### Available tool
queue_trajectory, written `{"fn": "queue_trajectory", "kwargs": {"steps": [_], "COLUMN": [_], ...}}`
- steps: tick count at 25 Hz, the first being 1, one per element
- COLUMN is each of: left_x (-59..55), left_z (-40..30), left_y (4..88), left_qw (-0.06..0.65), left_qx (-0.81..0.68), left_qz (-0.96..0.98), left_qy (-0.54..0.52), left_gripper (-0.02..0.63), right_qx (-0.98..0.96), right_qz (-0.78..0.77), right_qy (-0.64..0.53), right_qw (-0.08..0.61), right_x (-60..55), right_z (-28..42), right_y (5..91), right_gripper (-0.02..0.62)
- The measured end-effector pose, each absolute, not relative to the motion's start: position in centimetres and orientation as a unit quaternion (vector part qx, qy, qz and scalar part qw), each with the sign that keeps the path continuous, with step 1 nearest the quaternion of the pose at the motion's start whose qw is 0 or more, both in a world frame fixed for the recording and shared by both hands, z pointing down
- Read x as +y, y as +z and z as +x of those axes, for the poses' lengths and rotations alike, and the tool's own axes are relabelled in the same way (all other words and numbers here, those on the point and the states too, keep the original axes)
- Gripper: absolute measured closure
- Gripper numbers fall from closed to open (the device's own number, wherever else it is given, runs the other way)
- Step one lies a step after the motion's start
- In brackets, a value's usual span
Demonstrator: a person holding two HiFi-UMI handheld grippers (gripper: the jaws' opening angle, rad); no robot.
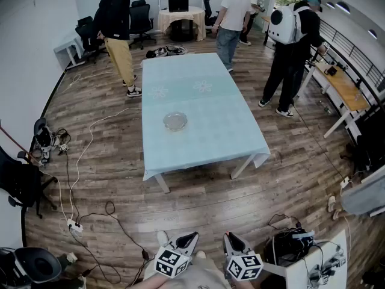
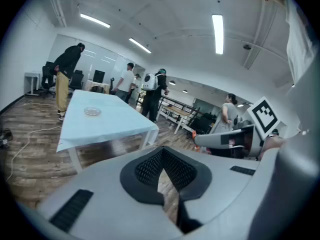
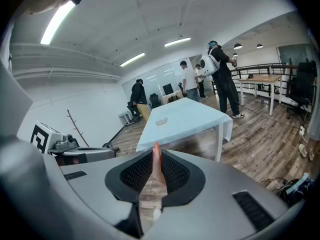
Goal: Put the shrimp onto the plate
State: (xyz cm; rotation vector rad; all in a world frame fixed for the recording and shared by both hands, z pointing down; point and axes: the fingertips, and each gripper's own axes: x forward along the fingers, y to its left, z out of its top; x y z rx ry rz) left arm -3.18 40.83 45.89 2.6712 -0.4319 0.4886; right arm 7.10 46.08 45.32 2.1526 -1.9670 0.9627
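A clear glass plate [image 1: 175,121] lies on the light blue table [image 1: 207,101], well ahead of me across the wooden floor. The plate [image 2: 91,111] shows small and far off in the left gripper view, and the plate [image 3: 161,121] is just as distant in the right gripper view. A thin orange-pink shrimp [image 3: 156,166] stands pinched between the jaws of my right gripper [image 3: 154,176]. My left gripper [image 2: 163,176] is shut with nothing in it. Both grippers, left [image 1: 190,239] and right [image 1: 230,239], sit low at the bottom edge of the head view, close together.
Three people [image 1: 231,18] stand round the table's far end and right side. Cables and a power strip [image 1: 74,225] trail over the floor at the left. Office chairs [image 1: 24,182] stand at the left, a wooden desk [image 1: 343,88] at the right, and a bag [image 1: 289,245] lies near my feet.
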Motion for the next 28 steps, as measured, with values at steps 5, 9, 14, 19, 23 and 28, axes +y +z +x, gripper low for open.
{"fn": "queue_trajectory", "kwargs": {"steps": [5,9,14,19,23,28], "left_x": [46.9,47.4,48.2,47.1,42.3,34.9], "left_z": [-0.2,-0.3,0.2,-0.5,-1.0,-3.7], "left_y": [43.3,41.7,40.3,41.3,41.3,41.7], "left_qw": [0.168,0.153,0.141,0.151,0.16,0.167], "left_qx": [-0.103,-0.14,-0.162,-0.161,-0.168,-0.177], "left_qz": [0.966,0.967,0.967,0.966,0.964,0.963], "left_qy": [0.17,0.149,0.134,0.136,0.127,0.12], "left_gripper": [0.598,0.598,0.598,0.598,0.598,0.598], "right_qx": [-0.646,-0.64,-0.661,-0.686,-0.682,-0.679], "right_qz": [0.709,0.718,0.709,0.686,0.687,0.691], "right_qy": [0.282,0.269,0.239,0.238,0.247,0.246], "right_qw": [-0.002,-0.057,-0.055,-0.041,-0.034,-0.031], "right_x": [50.0,52.0,52.2,48.5,43.7,36.0], "right_z": [8.4,7.9,7.8,6.3,6.0,4.0], "right_y": [42.3,40.3,39.3,39.4,39.8,39.7], "right_gripper": [0.523,0.522,0.522,0.523,0.523,0.522]}}
